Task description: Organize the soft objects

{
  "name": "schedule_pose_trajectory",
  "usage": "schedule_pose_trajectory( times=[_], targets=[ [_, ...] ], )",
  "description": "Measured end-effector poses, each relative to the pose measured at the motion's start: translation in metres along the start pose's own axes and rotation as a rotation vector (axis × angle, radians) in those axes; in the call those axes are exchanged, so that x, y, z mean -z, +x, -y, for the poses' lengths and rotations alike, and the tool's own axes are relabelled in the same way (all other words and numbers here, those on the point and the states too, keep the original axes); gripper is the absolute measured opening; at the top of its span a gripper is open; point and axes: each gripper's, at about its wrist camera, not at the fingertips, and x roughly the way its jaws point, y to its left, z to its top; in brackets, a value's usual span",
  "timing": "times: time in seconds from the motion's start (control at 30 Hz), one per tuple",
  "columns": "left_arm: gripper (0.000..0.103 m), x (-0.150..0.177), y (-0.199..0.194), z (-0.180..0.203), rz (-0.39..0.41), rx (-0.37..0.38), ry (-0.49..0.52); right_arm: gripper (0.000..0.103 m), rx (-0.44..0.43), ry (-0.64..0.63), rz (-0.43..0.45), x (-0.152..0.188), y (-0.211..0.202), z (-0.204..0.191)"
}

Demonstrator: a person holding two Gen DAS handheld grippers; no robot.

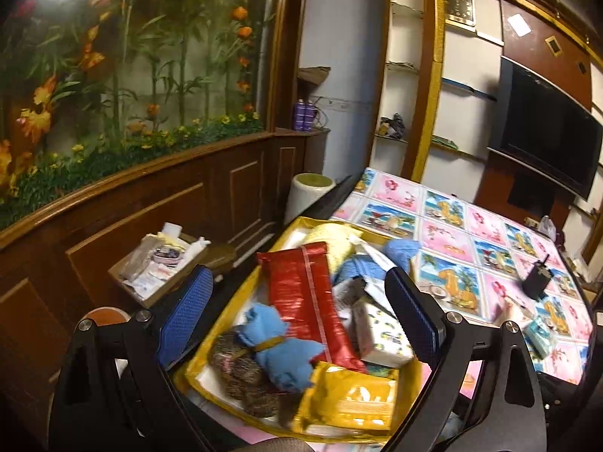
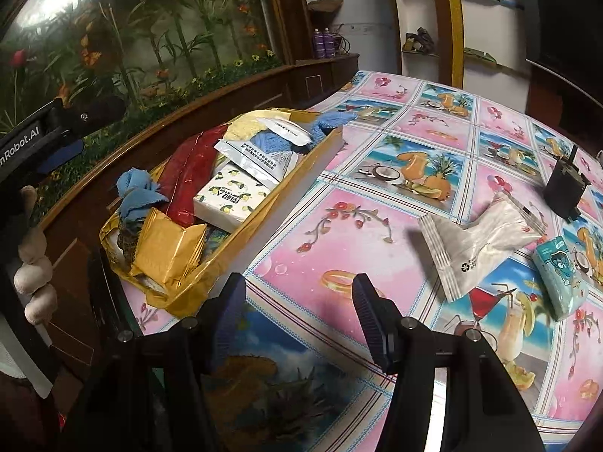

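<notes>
The right gripper (image 2: pixel 297 314) hangs open and empty over the patterned tablecloth (image 2: pixel 377 196). Left of it stands the yellow box (image 2: pixel 286 203) full of packets. Right of it lie a white pouch (image 2: pixel 478 241) and a teal tissue pack (image 2: pixel 561 278).

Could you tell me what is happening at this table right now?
A person is sorting soft items into a yellow box, with tongs in each hand. The left tongs hover open over the box, empty. The right tongs are open over the tablecloth, also empty. A white packet and a teal tissue pack remain outside.
</notes>
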Motion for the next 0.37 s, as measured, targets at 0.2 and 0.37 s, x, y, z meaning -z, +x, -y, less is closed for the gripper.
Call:
schedule_pose_trajectory(
  times=[0.2, 0.37],
  targets=[
    [0.093, 0.004, 0.007, -0.007, -0.054, -0.054, 0.024, 0.058, -0.003, -0.011, -0.017, -0.002, 0.006, -0.009],
    [0.093, 0.007, 0.010, -0.007, -0.070, -0.086, 0.023, 0.059, -0.008, -0.012, -0.022, -0.003, 0.007, -0.013]
  ],
)
